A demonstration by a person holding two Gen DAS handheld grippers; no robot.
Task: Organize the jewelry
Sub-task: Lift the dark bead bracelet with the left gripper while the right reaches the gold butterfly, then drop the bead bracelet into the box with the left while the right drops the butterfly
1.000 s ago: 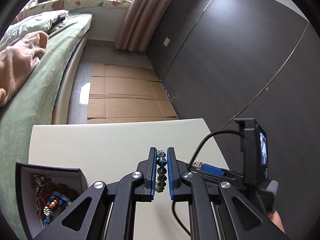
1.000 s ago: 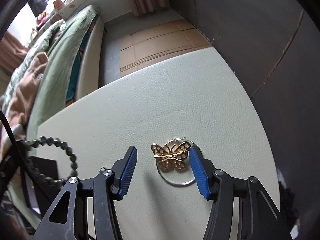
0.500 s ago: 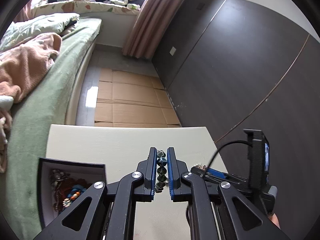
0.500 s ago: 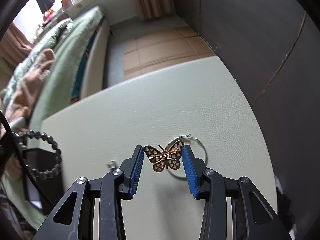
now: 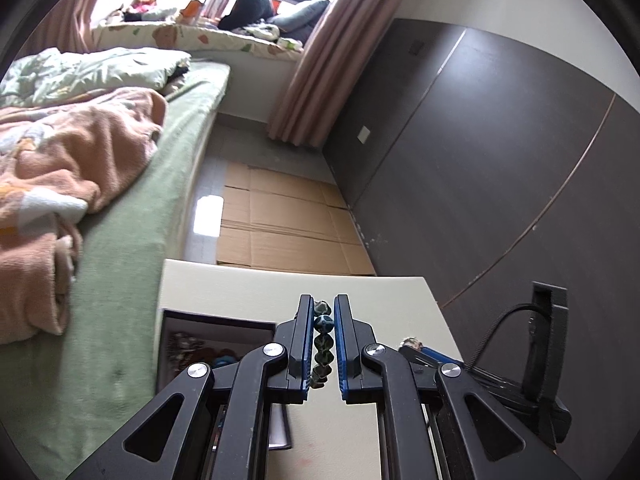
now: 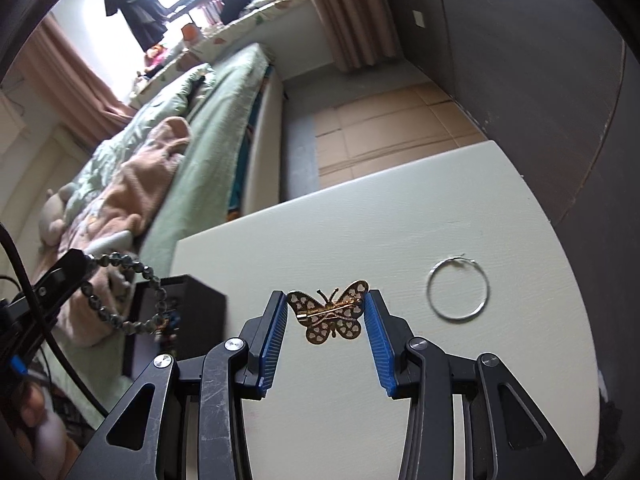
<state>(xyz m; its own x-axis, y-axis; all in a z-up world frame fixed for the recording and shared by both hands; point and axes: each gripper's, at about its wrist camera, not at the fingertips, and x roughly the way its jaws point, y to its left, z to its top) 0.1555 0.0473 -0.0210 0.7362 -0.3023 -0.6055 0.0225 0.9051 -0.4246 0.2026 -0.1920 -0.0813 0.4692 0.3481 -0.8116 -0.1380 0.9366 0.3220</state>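
The gold butterfly brooch (image 6: 330,312) hangs wingtip to wingtip between the blue fingers (image 6: 276,336) of the right gripper (image 6: 326,332), clamped on it and lifted clear of the pale bench (image 6: 400,216). A thin silver hoop (image 6: 458,290) lies on the bench just to its right, not yet collected. To the left stands the dark jewelry box (image 6: 200,316), with coloured beads showing inside. The left gripper (image 5: 320,344) has its fingers nearly together, pinching a dark beaded bracelet (image 5: 322,344), whose loop dangles over the box in the right view.

To do this well, I'd say both pieces should travel level and slowly until they are over the open box, then be lowered inside before either grip loosens, since the brooch is caught only by its edges and could twist free.

Both grippers point downward, the right more steeply.
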